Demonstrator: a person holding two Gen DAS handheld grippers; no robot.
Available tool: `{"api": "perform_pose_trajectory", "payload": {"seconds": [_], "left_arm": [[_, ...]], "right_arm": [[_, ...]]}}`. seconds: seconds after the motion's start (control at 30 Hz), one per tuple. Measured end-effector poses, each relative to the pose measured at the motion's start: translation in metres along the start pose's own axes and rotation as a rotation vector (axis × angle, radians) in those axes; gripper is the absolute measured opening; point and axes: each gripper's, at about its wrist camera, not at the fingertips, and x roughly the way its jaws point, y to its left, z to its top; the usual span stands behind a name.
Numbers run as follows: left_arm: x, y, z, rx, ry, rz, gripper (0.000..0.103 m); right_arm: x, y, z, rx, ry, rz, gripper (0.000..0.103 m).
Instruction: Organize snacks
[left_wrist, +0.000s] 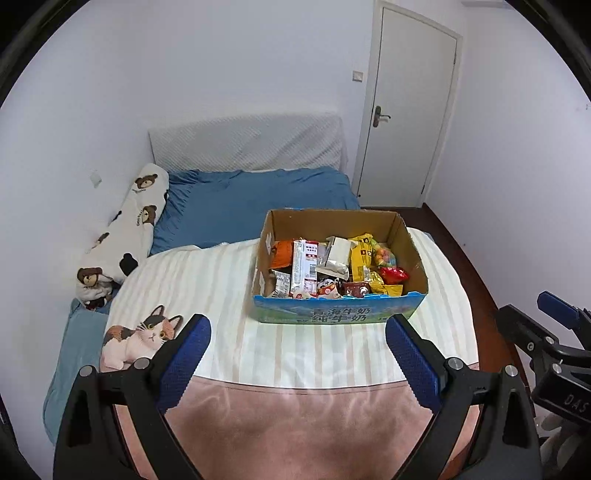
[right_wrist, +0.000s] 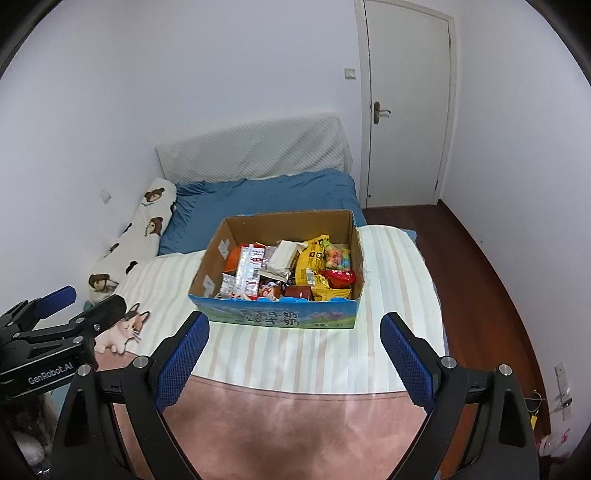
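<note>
An open cardboard box (left_wrist: 415, 258) (right_wrist: 207, 269) with a blue printed front stands on the striped blanket of a bed. It is filled with several snacks: a yellow packet (left_wrist: 361, 258) (right_wrist: 312, 262), a white wrapped bar (left_wrist: 303, 269) (right_wrist: 249, 271), a red packet (left_wrist: 395, 275) (right_wrist: 341, 277), an orange packet (left_wrist: 282, 253). My left gripper (left_wrist: 297, 334) hangs open and empty in front of the box, above the blanket. My right gripper (right_wrist: 294, 332) is also open and empty, just short of the box's front; it shows again at the right edge of the left wrist view (left_wrist: 532, 314).
A striped blanket (left_wrist: 207, 280) with a cat print (left_wrist: 138, 338) covers the near bed, pink at the front edge. Behind lie a blue sheet (left_wrist: 258, 199), a long bear-print pillow (left_wrist: 129, 225) by the left wall and a white headboard. A closed door (left_wrist: 406, 110) and wooden floor (right_wrist: 476, 266) are right.
</note>
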Motion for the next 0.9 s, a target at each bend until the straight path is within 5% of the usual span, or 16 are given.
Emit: {"api": "perform_pose_trajectory", "payload": {"seconds": [0.4,0.9], "left_arm": [[-0.021,0.003,-0.013,-0.008,-0.03,0.012,0.097],[0.024,0.003,0.005,-0.002,-0.036,0.073,0.103]], "right_arm": [[-0.024,0.005,-0.009,-0.011,-0.019,0.007,0.099],[0.038,-0.018,0.018,0.03,-0.003,-0.075,0.102]]}}
